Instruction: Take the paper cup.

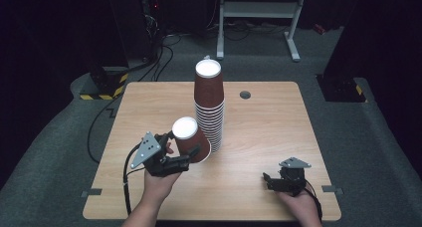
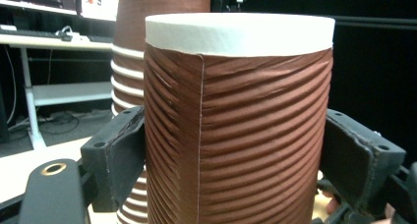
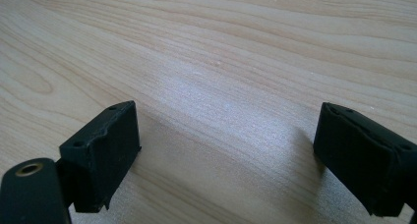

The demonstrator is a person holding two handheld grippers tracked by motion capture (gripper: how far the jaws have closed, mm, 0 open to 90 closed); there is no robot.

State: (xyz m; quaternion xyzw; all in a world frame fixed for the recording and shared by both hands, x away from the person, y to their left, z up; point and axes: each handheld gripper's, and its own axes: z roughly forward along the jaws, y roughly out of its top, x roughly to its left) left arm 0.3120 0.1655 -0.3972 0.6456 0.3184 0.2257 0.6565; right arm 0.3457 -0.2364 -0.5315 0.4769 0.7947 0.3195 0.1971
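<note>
brown ribbed paper cup (image 1: 191,138), upside down with its white base up, is clamped between the jaws of the left gripper (image 1: 185,155), just beside the tall stack of cups (image 1: 209,103) at the desk's (image 1: 268,137) middle. the right gripper (image 1: 268,180), near the desk's front right corner, has its jaws spread wide, holding nothing.
</note>
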